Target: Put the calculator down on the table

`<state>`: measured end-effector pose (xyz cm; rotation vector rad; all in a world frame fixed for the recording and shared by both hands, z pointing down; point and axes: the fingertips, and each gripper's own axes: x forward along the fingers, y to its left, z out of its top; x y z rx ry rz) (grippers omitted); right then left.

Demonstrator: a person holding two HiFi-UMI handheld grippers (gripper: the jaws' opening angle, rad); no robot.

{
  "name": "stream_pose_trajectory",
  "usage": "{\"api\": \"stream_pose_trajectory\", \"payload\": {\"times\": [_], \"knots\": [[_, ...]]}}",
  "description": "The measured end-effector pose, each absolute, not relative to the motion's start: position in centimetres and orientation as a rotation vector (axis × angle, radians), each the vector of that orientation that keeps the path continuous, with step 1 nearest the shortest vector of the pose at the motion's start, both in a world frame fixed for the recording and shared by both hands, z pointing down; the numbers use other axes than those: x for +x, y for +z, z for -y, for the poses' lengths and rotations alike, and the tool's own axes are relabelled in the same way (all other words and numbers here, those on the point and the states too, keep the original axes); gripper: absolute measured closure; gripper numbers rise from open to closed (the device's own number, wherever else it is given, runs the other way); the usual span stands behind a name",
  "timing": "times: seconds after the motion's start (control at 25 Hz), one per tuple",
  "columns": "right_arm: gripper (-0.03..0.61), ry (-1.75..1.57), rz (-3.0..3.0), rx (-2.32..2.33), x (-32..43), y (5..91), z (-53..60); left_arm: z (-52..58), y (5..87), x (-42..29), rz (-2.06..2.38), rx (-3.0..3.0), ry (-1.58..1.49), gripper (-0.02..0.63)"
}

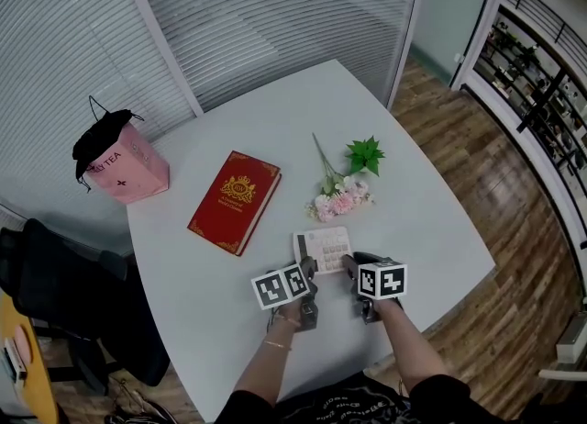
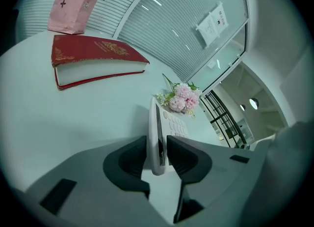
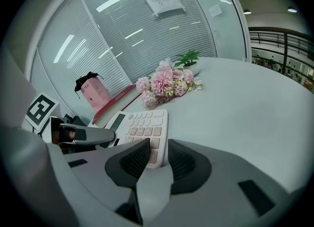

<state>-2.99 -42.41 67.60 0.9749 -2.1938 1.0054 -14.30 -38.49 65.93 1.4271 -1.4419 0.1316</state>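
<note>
Straddling the calculator (image 1: 323, 248), left gripper (image 2: 156, 143) and right gripper (image 3: 158, 147) gape slightly.

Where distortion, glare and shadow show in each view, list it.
Head view: table edges bow, light even and soft. Left gripper view: black fisheye corners, faint shadow under the red book. Right gripper view: strip-light reflections streak the glass wall.

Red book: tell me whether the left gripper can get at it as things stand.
Probably yes, though not at once: the table between the left gripper and the red book looks bare, but the calculator sits between its jaws and should be let go first.
</note>
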Motion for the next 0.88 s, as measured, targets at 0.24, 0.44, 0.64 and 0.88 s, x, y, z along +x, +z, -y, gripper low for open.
{"api": "stream_pose_trajectory", "payload": {"times": [0.24, 0.44, 0.64, 0.88], "knots": [[0.359, 0.921, 2.266, 0.98, -2.2, 65.7, 41.6, 37.9, 65.1, -15.1, 1.506, 1.414, 0.046, 0.314], [0.325, 0.797, 2.378, 0.961, -1.8, 62.7, 39.3, 36.9, 61.9, -14.8, 1.534, 1.584, 0.083, 0.304], [0.319, 0.686, 2.503, 0.927, -1.1, 59.6, 36.2, 33.8, 59.6, -13.2, 1.512, 1.763, 0.174, 0.304], [0.322, 0.583, 2.562, 1.001, 0.6, 56.5, 32.5, 29.7, 56.9, -11.4, 1.513, 1.915, 0.201, 0.304]]}}
